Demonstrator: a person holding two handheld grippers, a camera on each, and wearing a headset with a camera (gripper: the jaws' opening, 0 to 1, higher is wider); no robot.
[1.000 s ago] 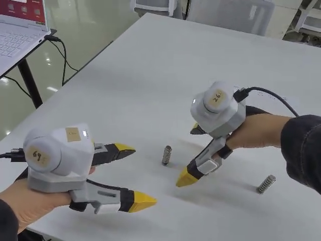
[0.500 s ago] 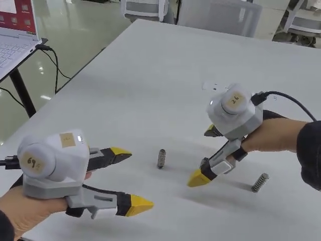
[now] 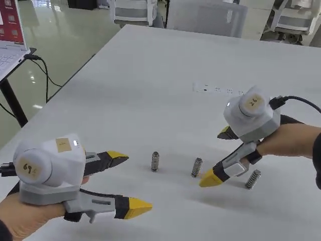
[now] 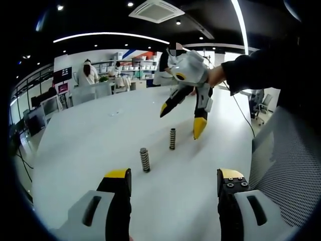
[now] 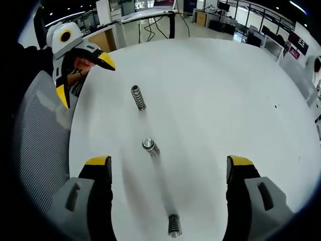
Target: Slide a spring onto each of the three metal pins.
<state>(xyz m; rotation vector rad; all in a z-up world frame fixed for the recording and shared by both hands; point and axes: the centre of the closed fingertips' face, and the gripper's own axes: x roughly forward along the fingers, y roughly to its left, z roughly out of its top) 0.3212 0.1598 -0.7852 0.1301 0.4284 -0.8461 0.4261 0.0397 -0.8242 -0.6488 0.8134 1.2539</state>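
Observation:
Three short metal springs stand on the white table: one on the left, one in the middle and one on the right that leans a little. I cannot tell whether pins are inside them. My right gripper is open and empty, its lower yellow tip just right of the middle spring. In the right gripper view the springs line up between its jaws. My left gripper is open and empty at the near left, facing two springs and the right gripper.
The table's left edge runs diagonally, with a laptop on a stand and a black cable beyond it. A socket strip is set in the tabletop. Chairs stand at the far end.
My right gripper has drawn back to the right, uncovering the middle spring that it hid before. The camera has shifted. My left gripper holds about the same pose.

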